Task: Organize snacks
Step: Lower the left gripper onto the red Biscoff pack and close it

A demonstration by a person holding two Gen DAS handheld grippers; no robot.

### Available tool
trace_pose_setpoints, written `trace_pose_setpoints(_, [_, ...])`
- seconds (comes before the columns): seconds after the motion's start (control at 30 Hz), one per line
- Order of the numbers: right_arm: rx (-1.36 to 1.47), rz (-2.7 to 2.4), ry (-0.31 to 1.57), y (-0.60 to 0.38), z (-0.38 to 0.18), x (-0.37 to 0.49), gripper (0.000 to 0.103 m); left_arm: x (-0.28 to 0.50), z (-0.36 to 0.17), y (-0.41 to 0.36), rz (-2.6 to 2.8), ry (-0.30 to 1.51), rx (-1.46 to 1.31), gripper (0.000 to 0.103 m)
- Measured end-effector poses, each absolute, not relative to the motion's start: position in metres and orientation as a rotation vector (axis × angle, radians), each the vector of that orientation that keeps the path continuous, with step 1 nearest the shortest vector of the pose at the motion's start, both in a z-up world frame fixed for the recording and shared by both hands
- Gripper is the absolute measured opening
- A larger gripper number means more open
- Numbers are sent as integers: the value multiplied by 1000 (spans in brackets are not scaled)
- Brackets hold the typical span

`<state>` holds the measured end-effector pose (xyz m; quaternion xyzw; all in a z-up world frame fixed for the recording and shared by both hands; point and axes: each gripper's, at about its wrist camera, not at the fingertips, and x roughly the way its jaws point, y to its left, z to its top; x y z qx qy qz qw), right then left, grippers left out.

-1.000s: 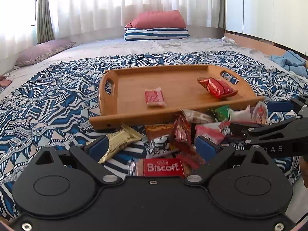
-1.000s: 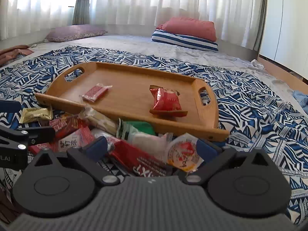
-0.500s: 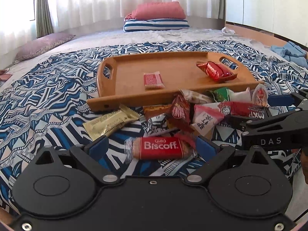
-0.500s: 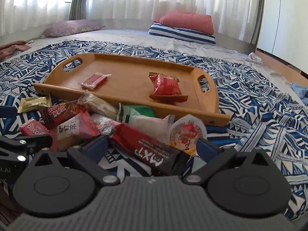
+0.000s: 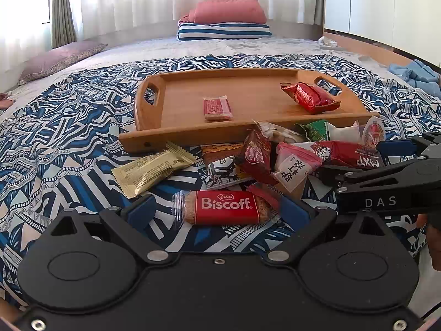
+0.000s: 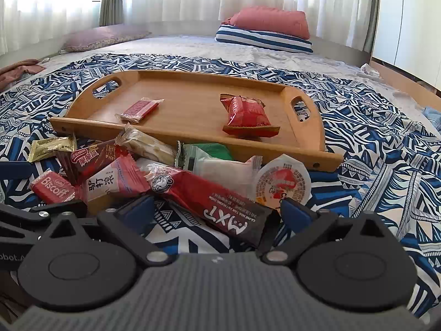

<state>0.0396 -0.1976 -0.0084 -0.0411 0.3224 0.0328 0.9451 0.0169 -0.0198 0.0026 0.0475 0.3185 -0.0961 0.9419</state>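
On the blue-patterned bedspread (image 5: 69, 138), a wooden handled tray (image 5: 182, 102) holding two packets — a flat pink-red wafer packet (image 5: 217, 107), a puffy red snack bag (image 5: 308, 96). Heaped loose wrapped snacks (image 6: 165, 171) just before it. Left gripper (image 5: 215, 211) wide around the red Biscoff biscuit packet (image 5: 224, 207); right gripper (image 6: 217, 211) wide over the long red bar (image 6: 215, 198).

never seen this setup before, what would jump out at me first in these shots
Likely the heap of bright snack packets on the blue patterned bedspread, in front of a wooden tray that holds only two red packs. Nearest, a Biscoff biscuit lies between the open left gripper's fingers, and a long red bar reaches toward the open right gripper.
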Motion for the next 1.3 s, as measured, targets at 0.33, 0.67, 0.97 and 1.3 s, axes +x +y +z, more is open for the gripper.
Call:
trace_pose_setpoints(0.33, [-82,71,661,-197,-9,41,99,15,2,-21,-227,647,101,88])
trace_pose_setpoints(0.67, [-68,76,664,-197,-9,38,91,7,2,-23,-251,634,135,80])
trace_pose_setpoints(0.97, [-62,71,663,-199,-8,37,88,1,3,-15,-239,622,194,75])
trace_pose_setpoints(1.3, [-69,70,656,-198,-6,33,73,8,2,-8,-242,632,132,72])
